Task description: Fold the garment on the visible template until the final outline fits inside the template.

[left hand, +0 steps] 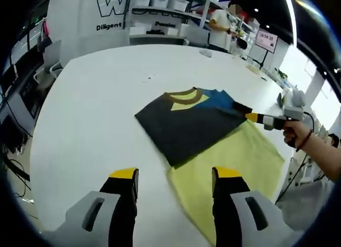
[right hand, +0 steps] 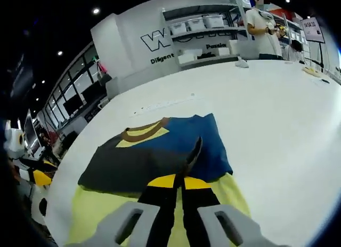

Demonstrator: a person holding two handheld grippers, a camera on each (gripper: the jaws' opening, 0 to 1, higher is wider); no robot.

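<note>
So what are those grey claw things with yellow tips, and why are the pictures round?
Those claws are grippers, tools a person holds, one in each hand. A tiny fisheye camera rides on each, which makes the pictures round.

In the left gripper view, the left gripper is open and holds nothing. From the right, a person's hand brings in the other gripper.

In the right gripper view, the right gripper is shut on a fold of the dark grey, blue and yellow T-shirt with a brown collar.

The shirt lies on a pale yellow sheet, the folding template, on a big white table. Far behind stand white shelves with bins, and a person in a white top.
</note>
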